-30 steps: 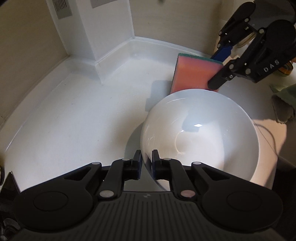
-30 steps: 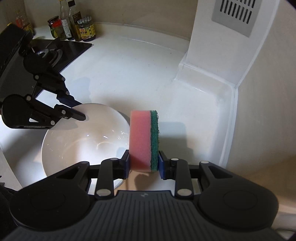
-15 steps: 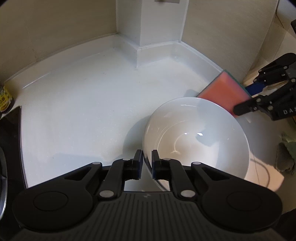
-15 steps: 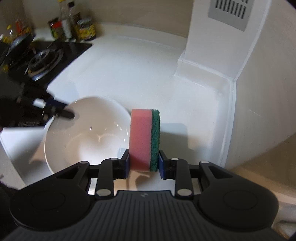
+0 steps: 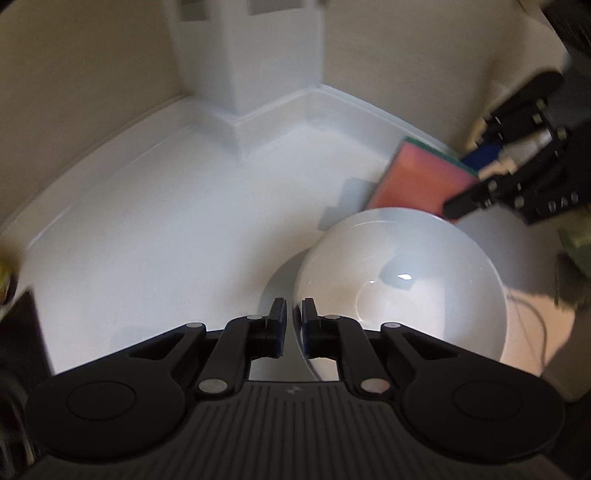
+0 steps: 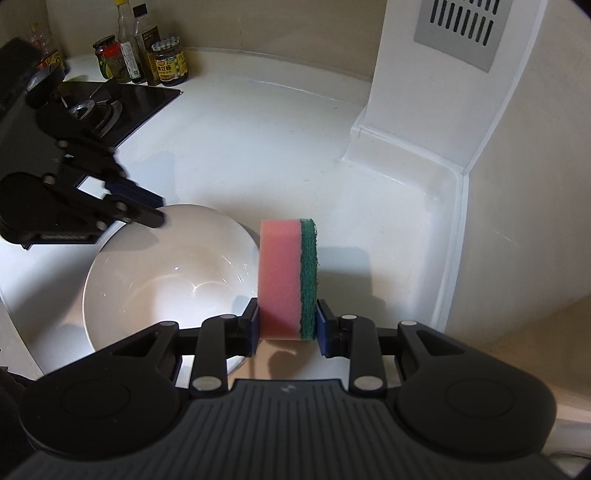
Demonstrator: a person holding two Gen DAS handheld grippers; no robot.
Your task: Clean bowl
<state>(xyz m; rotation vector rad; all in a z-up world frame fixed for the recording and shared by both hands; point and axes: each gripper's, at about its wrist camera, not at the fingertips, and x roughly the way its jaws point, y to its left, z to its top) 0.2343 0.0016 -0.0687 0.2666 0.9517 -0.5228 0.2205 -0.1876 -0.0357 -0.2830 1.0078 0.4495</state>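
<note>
A white bowl [image 5: 402,288] stands on the white counter; it also shows in the right wrist view [image 6: 166,280]. My left gripper [image 5: 293,317] is shut on the bowl's near rim, one finger inside and one outside. It shows in the right wrist view [image 6: 155,210] at the bowl's far left rim. My right gripper [image 6: 286,328] is shut on a pink sponge with a green scouring side [image 6: 288,277], held upright just right of the bowl. In the left wrist view the sponge [image 5: 421,181] hangs beyond the bowl's far rim, in the right gripper [image 5: 469,184].
A white pillar with a vent [image 6: 454,33] stands in the counter corner. A black gas stove [image 6: 99,107] and several sauce bottles and jars [image 6: 147,59] are at the far left. A greenish cloth [image 5: 576,258] lies right of the bowl.
The left gripper has swung back and forth with the bowl's rim in it, so the bowl shifted slightly. The sponge stays beside the bowl's rim, held as before.
</note>
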